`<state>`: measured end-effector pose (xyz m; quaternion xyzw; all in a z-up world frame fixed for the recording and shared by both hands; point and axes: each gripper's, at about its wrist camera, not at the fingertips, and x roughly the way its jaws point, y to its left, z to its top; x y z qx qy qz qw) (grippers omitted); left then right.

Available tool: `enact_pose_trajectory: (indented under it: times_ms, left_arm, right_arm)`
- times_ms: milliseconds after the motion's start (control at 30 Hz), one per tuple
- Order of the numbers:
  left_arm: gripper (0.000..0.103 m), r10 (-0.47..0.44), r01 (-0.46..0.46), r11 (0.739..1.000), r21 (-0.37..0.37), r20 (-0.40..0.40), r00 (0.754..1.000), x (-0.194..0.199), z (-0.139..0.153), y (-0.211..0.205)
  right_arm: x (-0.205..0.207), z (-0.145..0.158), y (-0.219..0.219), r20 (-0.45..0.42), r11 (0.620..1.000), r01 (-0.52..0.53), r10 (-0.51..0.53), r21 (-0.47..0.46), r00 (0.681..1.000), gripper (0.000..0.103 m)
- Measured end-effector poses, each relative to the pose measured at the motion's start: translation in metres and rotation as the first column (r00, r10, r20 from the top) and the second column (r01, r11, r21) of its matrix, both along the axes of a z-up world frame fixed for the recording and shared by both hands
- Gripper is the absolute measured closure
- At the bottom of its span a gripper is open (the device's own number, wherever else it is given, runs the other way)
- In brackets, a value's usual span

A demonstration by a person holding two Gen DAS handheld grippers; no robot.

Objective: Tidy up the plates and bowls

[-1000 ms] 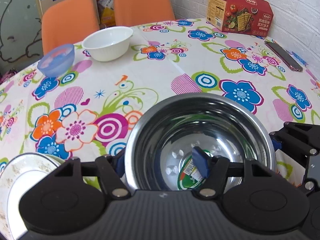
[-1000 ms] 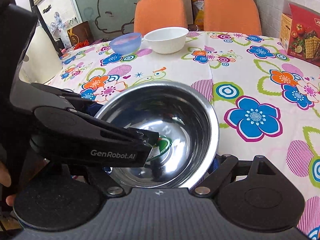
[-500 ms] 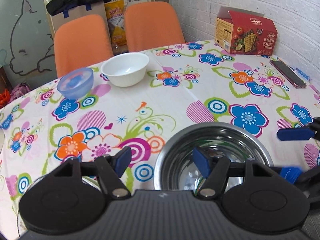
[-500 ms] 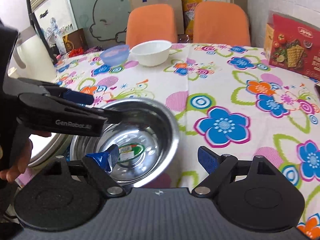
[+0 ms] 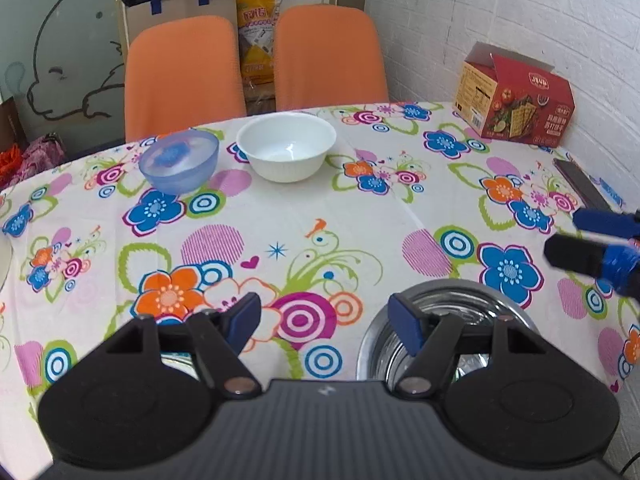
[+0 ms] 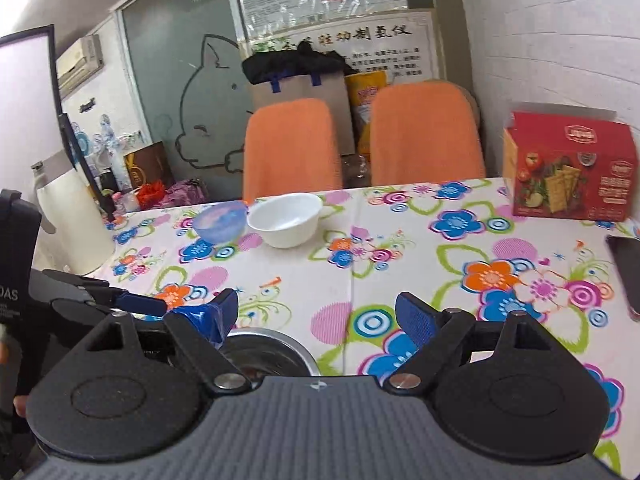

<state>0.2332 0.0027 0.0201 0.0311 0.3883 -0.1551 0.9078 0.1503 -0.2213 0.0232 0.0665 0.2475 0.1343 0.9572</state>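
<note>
1. Both tools hang above the table covered in a white floral-print cloth (image 5: pixel 360 216), and neither one holds anything.
2. The left gripper (image 5: pixel 324 320) has its blue-padded fingers spread wide, with bare cloth showing between them.
3. The right gripper (image 6: pixel 316 314) is just as wide apart, its left fingertip wrapped in blue tape, nothing between the pads.
4. The shiny stainless-steel bowl (image 5: pixel 444 320) sits upright on the cloth at the near edge, partly hidden behind the left tool's right finger; from the right wrist view only its rim (image 6: pixel 276 344) peeks out under the tool's body.
5. Far across the table, the round white ceramic bowl (image 5: pixel 286 146) stands upright, and just beside it on its left is the translucent blue plastic bowl (image 5: pixel 180 160); the two look close but I cannot tell whether they touch.
6. The red cardboard cracker box (image 5: pixel 516 104) stands at the far right by the white brick wall, with a dark flat phone (image 5: pixel 582 184) lying nearer along that edge.
7. Two orange-backed chairs (image 5: pixel 184 72) wait behind the table.
</note>
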Motion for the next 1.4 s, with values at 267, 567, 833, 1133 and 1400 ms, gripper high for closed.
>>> enact_pose_trajectory:
  times_ms: [267,567,833,1133,1400]
  left_arm:
    - [0.032,0.082,-0.082,0.996,-0.021,0.004,0.997,0.038,0.012,0.034]
    - [0.032,0.122,-0.122,0.992,0.002,0.051,0.991,0.135,0.036,0.037]
    - [0.032,0.007,-0.011,0.995,0.097,0.040,0.999,0.235,0.026,0.001]
    - [0.031,-0.048,0.052,0.982,0.182,-0.029,0.998,0.282,-0.020,-0.021]
    - [0.031,-0.054,0.061,0.973,0.223,-0.038,0.998,0.292,-0.038,-0.030]
  right_arm:
    - [0.043,-0.023,0.016,-0.162,0.994,-0.058,0.043,-0.088,0.986,0.030]
    - [0.120,0.015,0.048,-0.084,0.958,-0.139,0.121,-0.253,0.989,0.030]
    - [0.193,-0.021,0.078,-0.127,0.897,-0.240,0.207,-0.371,0.970,0.030]
    - [0.235,-0.054,0.094,-0.192,0.867,-0.317,0.261,-0.384,0.946,0.030]
    - [0.249,-0.065,0.104,-0.201,0.865,-0.341,0.285,-0.367,0.937,0.030]
